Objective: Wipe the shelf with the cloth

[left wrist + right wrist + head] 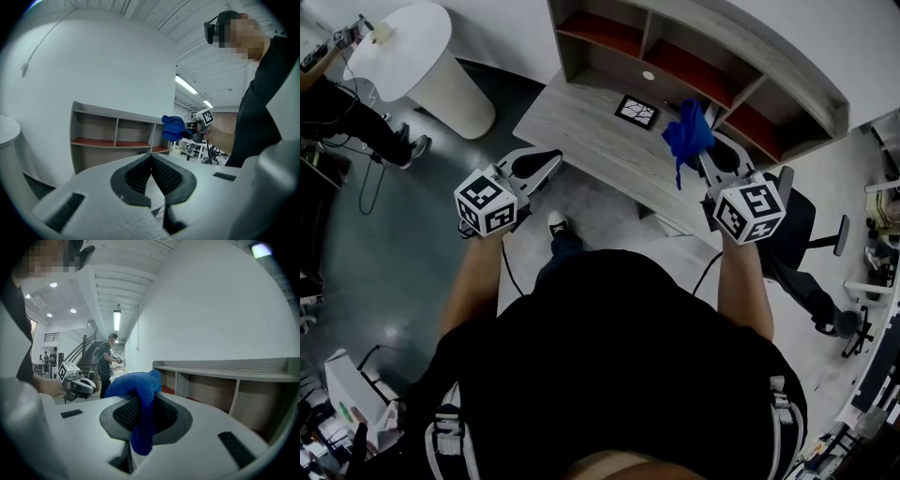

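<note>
Right tongs (709,159): clenched on blue cloth (686,134). Left tongs (546,167): pressed together, empty. Advice: lay cloth flat on shelf (692,73), sweep evenly.

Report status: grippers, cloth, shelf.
Left gripper shut, empty. Right gripper shut on blue cloth, held clear of the shelf. Wiping not begun; marker tile lies on its lower surface.

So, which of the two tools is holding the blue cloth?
The right tool: its jaws are shut on the blue cloth. The left tool is shut on nothing.
</note>
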Available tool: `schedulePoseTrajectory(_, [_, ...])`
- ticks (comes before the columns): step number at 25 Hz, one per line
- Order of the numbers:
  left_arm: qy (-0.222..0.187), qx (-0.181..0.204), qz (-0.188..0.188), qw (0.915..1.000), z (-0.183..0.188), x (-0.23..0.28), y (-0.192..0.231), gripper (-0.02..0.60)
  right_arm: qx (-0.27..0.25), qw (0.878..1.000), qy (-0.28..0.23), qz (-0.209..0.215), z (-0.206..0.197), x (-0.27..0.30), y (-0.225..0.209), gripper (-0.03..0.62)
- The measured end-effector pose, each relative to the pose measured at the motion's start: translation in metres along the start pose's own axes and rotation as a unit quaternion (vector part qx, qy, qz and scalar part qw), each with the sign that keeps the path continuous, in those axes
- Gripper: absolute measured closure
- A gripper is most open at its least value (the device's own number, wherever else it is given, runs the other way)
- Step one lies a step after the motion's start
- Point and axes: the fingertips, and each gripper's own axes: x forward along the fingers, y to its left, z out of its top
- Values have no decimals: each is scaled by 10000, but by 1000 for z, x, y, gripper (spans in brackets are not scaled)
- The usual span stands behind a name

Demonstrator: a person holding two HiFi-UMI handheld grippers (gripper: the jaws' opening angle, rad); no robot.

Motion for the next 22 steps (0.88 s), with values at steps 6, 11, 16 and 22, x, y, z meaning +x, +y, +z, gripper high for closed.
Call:
schedulePoseTrajectory(6, [40, -77, -42, 10000, -6, -3, 16, 566, 49, 10000, 37, -38, -1, 16, 2, 540])
schedulePoseTrajectory(11, [15, -100, -56, 9999, -5, -4, 29, 566, 73, 9999, 66, -69, -2, 27, 3, 540])
schedulePoseTrajectory(16, [34, -154, -85, 9998, -8, -4, 44, 566, 105, 9998, 124, -112, -4, 41, 2, 540])
schedulePoseTrajectory(22, [103, -253, -124, 9995, -14, -1, 66, 566, 226, 9994, 235, -153, -13, 63, -1, 540])
